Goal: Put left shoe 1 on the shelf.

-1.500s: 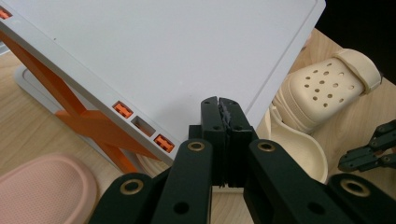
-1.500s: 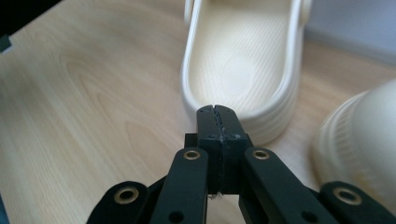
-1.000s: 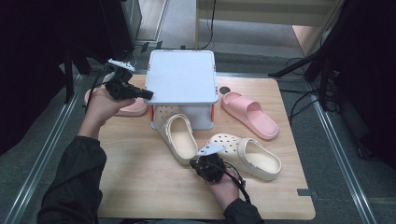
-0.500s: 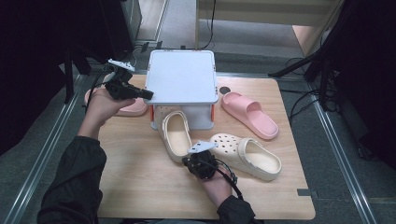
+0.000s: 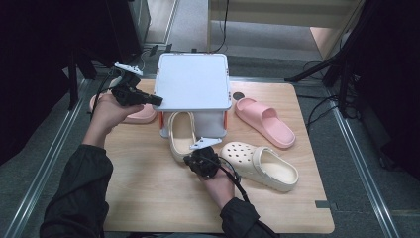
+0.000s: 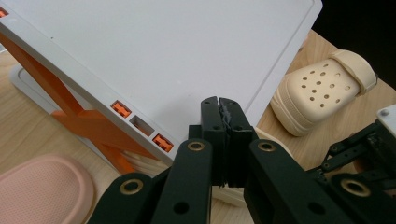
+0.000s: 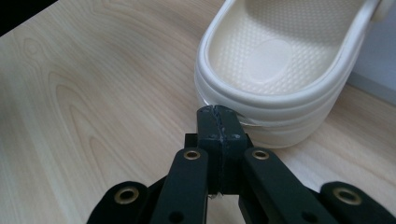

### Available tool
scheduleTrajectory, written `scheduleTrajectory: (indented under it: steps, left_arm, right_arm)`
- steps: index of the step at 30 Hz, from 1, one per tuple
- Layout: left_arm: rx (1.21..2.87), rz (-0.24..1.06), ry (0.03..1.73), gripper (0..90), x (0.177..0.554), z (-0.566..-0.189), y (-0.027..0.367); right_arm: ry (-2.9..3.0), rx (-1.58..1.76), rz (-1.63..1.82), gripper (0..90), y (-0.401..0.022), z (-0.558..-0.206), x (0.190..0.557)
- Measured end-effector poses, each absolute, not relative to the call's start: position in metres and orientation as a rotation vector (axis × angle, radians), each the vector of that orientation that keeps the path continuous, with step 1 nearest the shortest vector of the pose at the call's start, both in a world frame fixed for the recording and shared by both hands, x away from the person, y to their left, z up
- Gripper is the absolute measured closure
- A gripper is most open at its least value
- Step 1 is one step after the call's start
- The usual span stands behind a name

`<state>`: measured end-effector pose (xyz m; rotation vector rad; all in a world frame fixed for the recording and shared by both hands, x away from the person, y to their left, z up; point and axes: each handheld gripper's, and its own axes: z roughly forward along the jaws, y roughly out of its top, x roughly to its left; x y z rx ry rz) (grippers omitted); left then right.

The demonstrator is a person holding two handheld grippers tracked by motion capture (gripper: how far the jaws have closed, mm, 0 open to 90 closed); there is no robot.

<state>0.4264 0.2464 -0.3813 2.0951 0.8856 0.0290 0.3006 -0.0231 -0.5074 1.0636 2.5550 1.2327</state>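
Cream clog [image 5: 182, 138] half under white rack [image 5: 193, 82]

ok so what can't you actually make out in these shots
- Toe of the cream clog: high view, hidden under the white rack.
- Left pink slide: high view, mostly covered by the left hand and left tongs.
- Contact of the right tongs with the clog heel: right gripper view, too close to tell.
- Second clog: left gripper view, heel beyond the table edge in darkness.

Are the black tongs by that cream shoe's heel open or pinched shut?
Shut. The right tongs have both jaws pressed flat together with nothing between them, their tip at the heel rim of the cream clog under the white shelf.
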Motion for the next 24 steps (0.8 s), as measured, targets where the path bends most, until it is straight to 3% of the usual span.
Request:
scheduleTrajectory:
  steps: [24]
  left_arm:
    - [2.098,0.017,0.875,89.4,0.426,-0.382,0.246]
  right_arm:
    - [2.535,1.003,1.194,90.0,0.022,-0.509,0.351]
